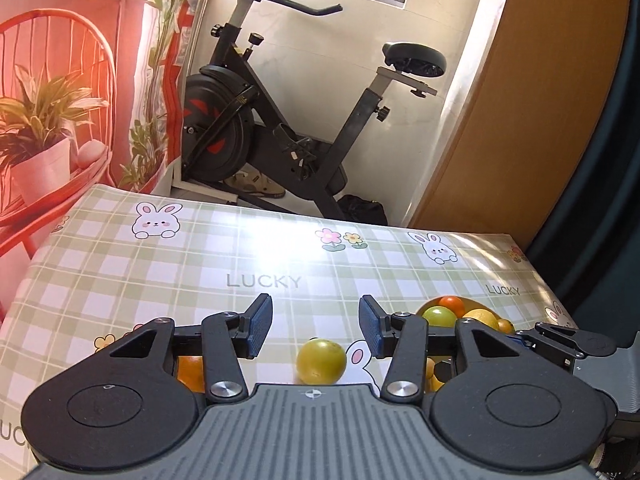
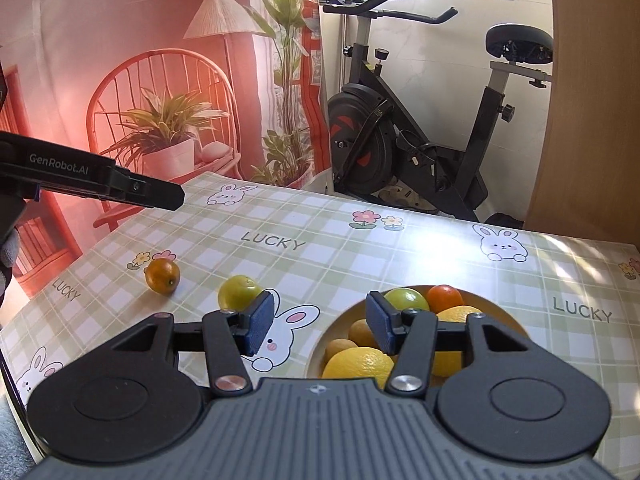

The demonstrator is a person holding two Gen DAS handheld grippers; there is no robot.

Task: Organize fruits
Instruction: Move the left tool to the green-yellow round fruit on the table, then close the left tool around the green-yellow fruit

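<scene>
Far left at nine o'clock on the table [image 2: 360,240]: orange [image 2: 162,275], loose, well apart from the bowl [image 2: 320,350]. Just right of it, green fruit [image 2: 239,292], also loose, at ten o'clock of the right gripper [image 2: 320,326]. Left gripper [image 1: 316,326] spread, nothing between the pads, green fruit just below and ahead at six o'clock. Right gripper likewise spread and empty, hanging above the bowl's left rim. Bowl at four o'clock, already holding lemons, a green fruit and an orange. Probably between picks, two fruits left to gather. Best to take the green fruit first with the left gripper: lower with pads either side of its widest part, close gently, lift straight. Round fruit rolls easily, so no nudging sideways. Set into a gap among the piled fruit, not on top.
</scene>
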